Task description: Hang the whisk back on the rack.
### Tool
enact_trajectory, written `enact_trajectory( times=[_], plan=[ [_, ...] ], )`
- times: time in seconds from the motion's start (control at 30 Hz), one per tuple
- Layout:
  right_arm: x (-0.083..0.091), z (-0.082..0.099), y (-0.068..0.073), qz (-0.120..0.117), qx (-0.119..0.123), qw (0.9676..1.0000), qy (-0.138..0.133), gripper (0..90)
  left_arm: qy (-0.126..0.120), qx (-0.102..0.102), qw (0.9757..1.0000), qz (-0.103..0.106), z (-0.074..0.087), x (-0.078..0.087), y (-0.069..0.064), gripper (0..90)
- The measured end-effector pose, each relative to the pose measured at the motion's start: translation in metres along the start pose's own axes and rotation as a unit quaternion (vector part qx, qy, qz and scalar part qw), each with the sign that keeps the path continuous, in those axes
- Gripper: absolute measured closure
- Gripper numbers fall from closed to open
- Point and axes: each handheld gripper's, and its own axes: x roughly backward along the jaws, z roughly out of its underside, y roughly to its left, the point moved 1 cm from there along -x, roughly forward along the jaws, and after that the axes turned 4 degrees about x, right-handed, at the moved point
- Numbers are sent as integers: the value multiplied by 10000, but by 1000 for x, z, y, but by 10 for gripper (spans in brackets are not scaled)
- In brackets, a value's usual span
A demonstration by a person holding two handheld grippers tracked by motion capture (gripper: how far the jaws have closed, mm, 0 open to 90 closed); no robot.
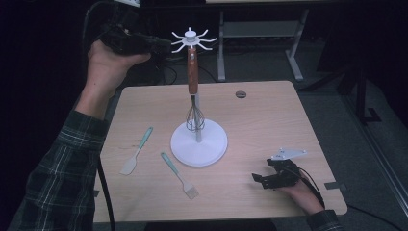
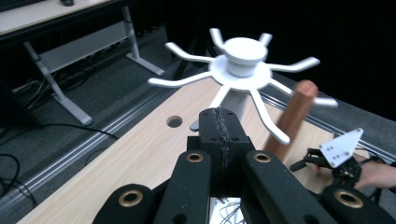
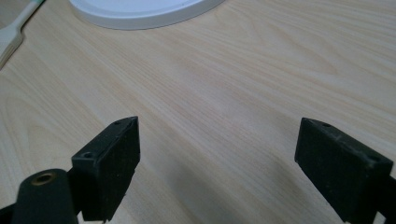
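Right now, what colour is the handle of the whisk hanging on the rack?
Reddish-brown wood; the whisk handle shows best in the high view.

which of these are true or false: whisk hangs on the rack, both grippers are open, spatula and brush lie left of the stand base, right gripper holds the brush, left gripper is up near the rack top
1. The whisk hangs on the white rack. True.
2. Both grippers are open. False: the left gripper has its jaws closed together with nothing between them; the right gripper is open.
3. The spatula and the brush lie on the table left of the stand base. True.
4. The right gripper holds the brush. False: its jaws are empty, low over bare table.
5. The left gripper is raised near the rack top. True.
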Motion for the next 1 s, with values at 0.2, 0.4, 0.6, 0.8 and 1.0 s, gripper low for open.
enact_trajectory(
  times=[0.2,0.4,0.6,0.8,1.0],
  plan=[
    [0,0,0,-5,-2,10000,6,140,-34,43,10000,-79,-1,-4,7,900],
    [0,0,0,-7,-2,10000,4,140,-106,75,9999,28,1,2,4,899],
    [-1,0,1,-2,8,10000,8,139,-162,-82,9998,94,4,20,-10,900],
    [-2,0,1,-6,10,10000,21,139,-120,-184,9993,307,7,16,-27,900],
    [-1,0,0,4,9,10000,13,139,-52,-166,9996,225,6,5,-24,900]
  ],
)
